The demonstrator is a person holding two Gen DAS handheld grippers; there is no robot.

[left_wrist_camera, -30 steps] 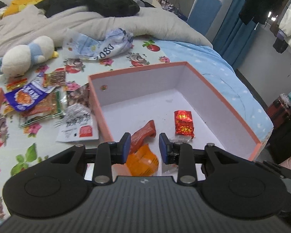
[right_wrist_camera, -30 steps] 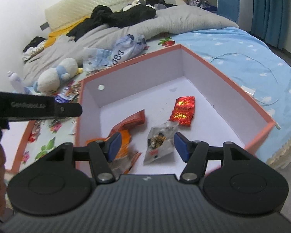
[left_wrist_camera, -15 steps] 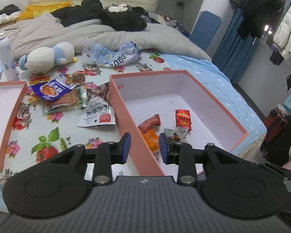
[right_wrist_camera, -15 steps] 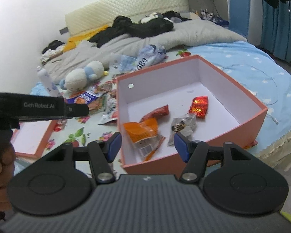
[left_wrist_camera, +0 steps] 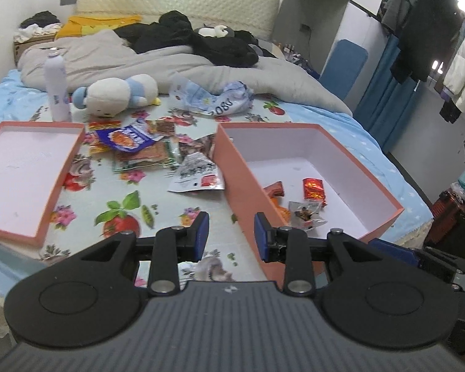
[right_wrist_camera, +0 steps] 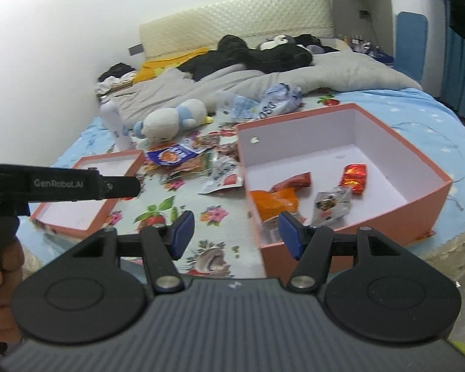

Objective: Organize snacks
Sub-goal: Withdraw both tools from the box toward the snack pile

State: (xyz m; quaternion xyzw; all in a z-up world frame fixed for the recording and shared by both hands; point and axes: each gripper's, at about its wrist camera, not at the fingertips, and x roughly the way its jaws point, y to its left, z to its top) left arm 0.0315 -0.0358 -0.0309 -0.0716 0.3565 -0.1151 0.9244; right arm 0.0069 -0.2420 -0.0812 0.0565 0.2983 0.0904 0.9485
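Observation:
An orange box (left_wrist_camera: pixel 384 200) with a white inside stands on the bed at the right; it also shows in the right wrist view (right_wrist_camera: pixel 440 183). Inside lie a red packet (right_wrist_camera: pixel 354 178), an orange packet (right_wrist_camera: pixel 274 202), a reddish-brown packet (right_wrist_camera: pixel 294 181) and a clear packet (right_wrist_camera: pixel 330 206). A pile of loose snack packets (left_wrist_camera: pixel 148 148) lies left of the box, with a white packet (left_wrist_camera: pixel 198 175) nearest its wall. My left gripper (left_wrist_camera: pixel 231 236) is open and empty, above the box's near left corner. My right gripper (right_wrist_camera: pixel 235 232) is open and empty, over the bedsheet by that corner.
The box lid (left_wrist_camera: pixel 46 192) lies open side up at the left. A plush toy (left_wrist_camera: pixel 117 94), a white spray bottle (left_wrist_camera: pixel 57 88) and a crumpled plastic bag (left_wrist_camera: pixel 217 99) lie beyond the snacks. A grey duvet (left_wrist_camera: pixel 170 62) covers the back. The bed's edge runs along the right.
Both grippers have pulled back and up from inside the box, so the whole bed comes into view. The left one has shifted left and its jaws have widened. The snacks in the box have not moved.

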